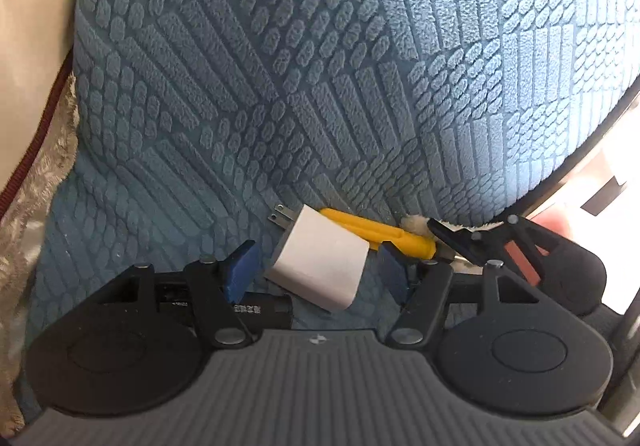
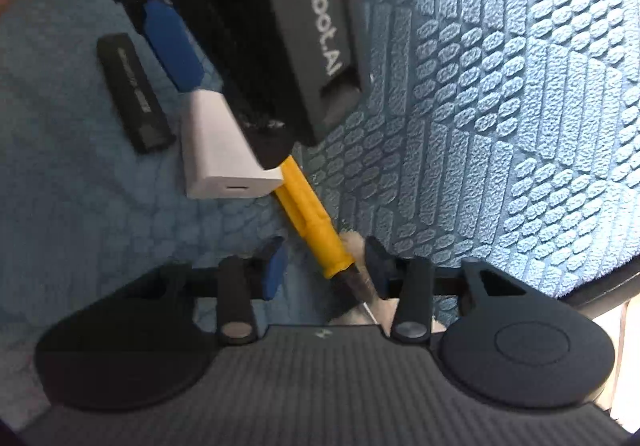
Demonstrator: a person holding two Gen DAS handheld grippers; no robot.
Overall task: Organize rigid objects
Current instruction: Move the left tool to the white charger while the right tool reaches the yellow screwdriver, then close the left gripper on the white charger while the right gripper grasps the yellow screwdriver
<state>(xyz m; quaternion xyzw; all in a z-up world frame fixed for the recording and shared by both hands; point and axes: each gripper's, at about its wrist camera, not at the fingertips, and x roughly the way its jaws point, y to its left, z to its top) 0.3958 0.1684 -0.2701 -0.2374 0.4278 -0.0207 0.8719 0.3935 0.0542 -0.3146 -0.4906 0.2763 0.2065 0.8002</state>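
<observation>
Lying on blue embossed cushion (image 1: 280,66): smooth white charger (image 1: 320,266), prongs toward backrest, between wide left hand-held gripper (image 1: 316,270) pads, untouched; yellow plastic screwdriver (image 2: 312,214), slanted, tip inside narrower right hand-held gripper (image 2: 324,266), apparently ungripped.

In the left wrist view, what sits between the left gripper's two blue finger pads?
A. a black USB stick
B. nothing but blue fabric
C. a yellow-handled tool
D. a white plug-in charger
D: the white charger lies on the blue textured fabric between the pads of the left gripper, with a gap visible on each side, while the yellow-handled tool lies behind it.
</observation>
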